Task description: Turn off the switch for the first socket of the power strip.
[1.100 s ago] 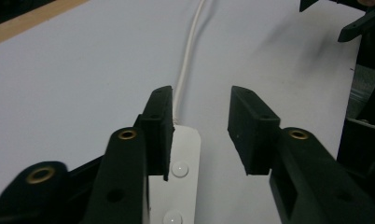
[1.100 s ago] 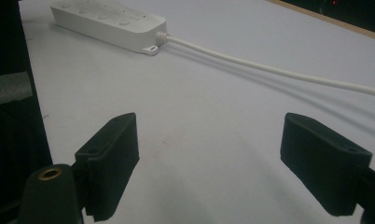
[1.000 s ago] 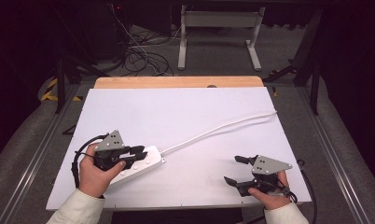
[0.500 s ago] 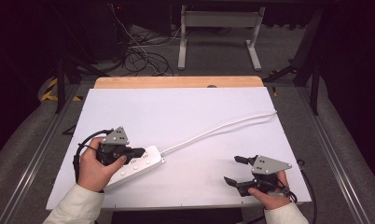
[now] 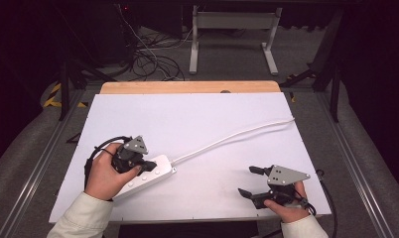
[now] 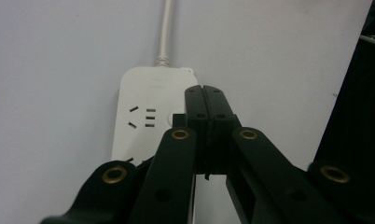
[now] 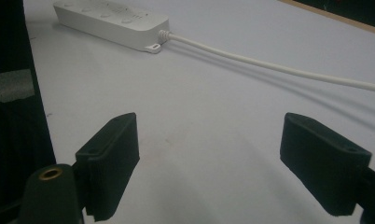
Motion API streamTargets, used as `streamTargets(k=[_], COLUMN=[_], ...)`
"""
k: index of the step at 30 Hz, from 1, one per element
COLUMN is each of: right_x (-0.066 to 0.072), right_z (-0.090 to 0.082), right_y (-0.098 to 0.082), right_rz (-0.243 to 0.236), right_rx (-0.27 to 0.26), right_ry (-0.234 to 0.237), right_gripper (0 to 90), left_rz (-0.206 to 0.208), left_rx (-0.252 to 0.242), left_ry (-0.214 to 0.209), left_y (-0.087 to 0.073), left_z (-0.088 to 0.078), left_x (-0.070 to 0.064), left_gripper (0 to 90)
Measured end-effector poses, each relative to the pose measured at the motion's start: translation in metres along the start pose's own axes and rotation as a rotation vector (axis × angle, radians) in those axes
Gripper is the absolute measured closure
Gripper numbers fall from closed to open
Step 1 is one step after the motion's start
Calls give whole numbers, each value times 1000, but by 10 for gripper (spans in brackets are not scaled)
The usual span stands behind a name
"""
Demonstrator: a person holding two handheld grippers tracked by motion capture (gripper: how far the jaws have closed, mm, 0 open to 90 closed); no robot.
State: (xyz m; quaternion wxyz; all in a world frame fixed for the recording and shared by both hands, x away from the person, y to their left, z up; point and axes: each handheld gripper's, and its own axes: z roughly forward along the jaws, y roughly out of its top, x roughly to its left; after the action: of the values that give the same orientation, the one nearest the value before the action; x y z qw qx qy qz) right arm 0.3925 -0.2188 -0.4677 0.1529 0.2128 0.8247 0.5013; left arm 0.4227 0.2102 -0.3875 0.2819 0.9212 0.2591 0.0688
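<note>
Over the last second the left black two-jaw tool [image 5: 149, 165], its jaws clenched together on nothing, has been brought over the white plastic power strip [image 5: 158, 171] lying near the white surface's [image 5: 197, 124] front-left, seemingly to press it, while the right tool [image 5: 247, 182] rests released.

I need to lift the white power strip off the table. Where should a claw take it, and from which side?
Grip the power strip across its narrow width, mid-body, coming from above. Its long flat sides are parallel and exposed; the cable leaves one end, so avoid that end.
</note>
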Motion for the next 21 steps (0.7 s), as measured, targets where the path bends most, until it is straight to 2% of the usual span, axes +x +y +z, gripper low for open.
streamTargets(k=[7, 8, 14, 21], right_x=[0, 0, 0, 0], right_z=[0, 0, 0, 0], right_y=[0, 0, 0, 0], right_rz=[0, 0, -1, -4], right_rx=[1, 1, 4, 7], right_ry=[3, 3, 6, 6], right_gripper=[201, 201, 201, 201], left_rz=[-14, -19, -57, -61], left_rx=[42, 51, 82, 99], left_ry=[-22, -11, -30, -31], left_y=[4, 4, 4, 5], left_z=[10, 12, 20, 28], left_x=[5, 6, 12, 14], left_gripper=[900, 900, 900, 900])
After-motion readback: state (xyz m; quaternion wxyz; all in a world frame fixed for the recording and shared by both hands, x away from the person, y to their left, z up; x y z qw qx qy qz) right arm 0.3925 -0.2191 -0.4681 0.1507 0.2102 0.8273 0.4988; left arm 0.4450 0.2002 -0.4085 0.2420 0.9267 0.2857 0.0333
